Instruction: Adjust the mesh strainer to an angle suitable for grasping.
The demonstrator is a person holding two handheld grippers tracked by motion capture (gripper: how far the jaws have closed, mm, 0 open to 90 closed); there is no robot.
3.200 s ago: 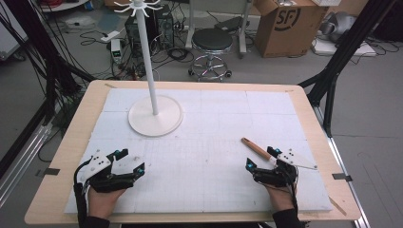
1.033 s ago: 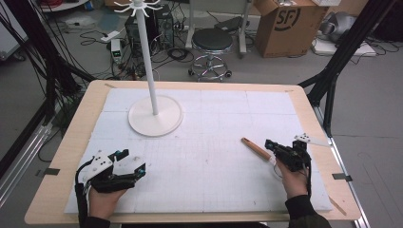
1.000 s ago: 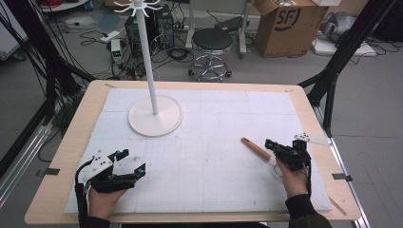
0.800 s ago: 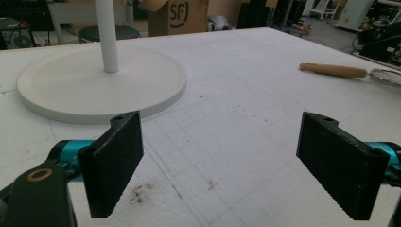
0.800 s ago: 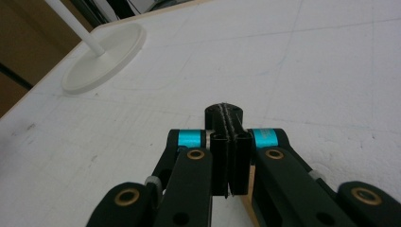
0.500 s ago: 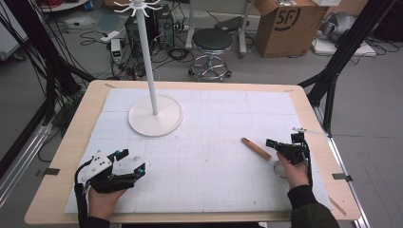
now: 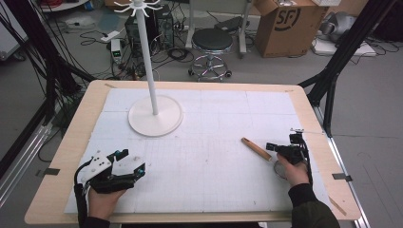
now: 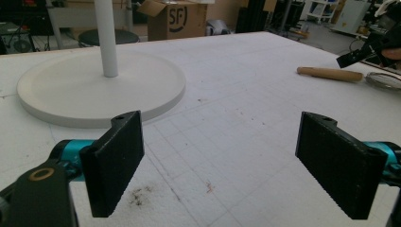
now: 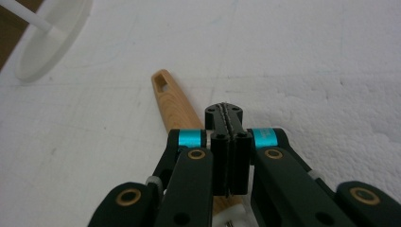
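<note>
Edging right gripper (image 7: 270, 147) toward wooden handle (image 7: 255, 148) at its 9 o'clock | jaws pressed together, empty | left gripper (image 8: 236, 161) spread, idling | grasp pending

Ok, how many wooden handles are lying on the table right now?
1. The wooden handle lies on the white mat at the right side of the table, just beyond the shut right gripper. The gripper covers its near end, so what it joins is hidden.

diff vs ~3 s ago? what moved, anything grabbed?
The right gripper moved up the table and outward toward its right edge, and now sits, fingers shut on nothing, beside the wooden handle with a hole at its end. The left gripper, open, the handle and the white round-based stand stayed put.
</note>
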